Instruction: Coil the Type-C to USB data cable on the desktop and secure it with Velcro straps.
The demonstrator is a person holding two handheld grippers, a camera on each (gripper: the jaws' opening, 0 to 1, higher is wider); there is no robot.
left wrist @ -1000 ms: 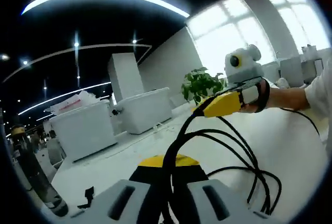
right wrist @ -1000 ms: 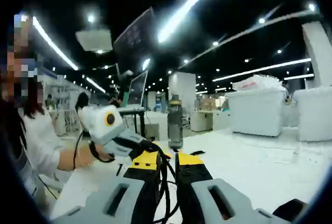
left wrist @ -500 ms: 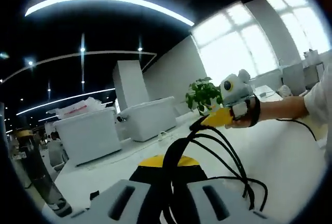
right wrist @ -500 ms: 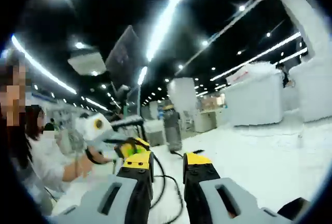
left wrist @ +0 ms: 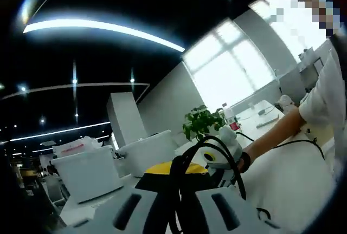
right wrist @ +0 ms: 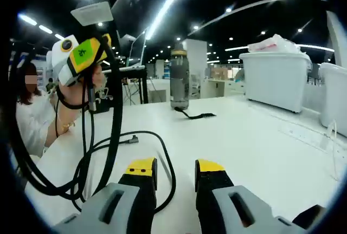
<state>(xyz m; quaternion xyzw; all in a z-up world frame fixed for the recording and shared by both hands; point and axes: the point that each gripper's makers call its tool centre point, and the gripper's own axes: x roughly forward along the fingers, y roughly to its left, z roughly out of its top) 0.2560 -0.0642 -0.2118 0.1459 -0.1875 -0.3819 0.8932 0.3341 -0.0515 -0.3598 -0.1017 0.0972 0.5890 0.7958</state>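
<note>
The black data cable (left wrist: 177, 196) runs up between the yellow-tipped jaws of my left gripper (left wrist: 171, 169), which is shut on it, and arcs in loops over to the right. In the right gripper view the left gripper (right wrist: 92, 50) is raised at the upper left. The cable (right wrist: 115, 115) hangs from it in several loops down to the white table (right wrist: 255, 136), one plug end (right wrist: 130, 141) lying flat. My right gripper (right wrist: 176, 169) is open just above the table with nothing between its fingers. A black Velcro strap (right wrist: 196, 116) lies farther back.
A grey water bottle (right wrist: 179, 79) stands behind the strap. White bins (right wrist: 274, 77) sit at the right and a monitor (right wrist: 136, 55) on a desk behind. A potted plant (left wrist: 200, 123) and a person's sleeve (left wrist: 325, 93) show in the left gripper view.
My right gripper has opened and let go of the cable, now low over the table. The left gripper has risen with the loops hanging from it.
</note>
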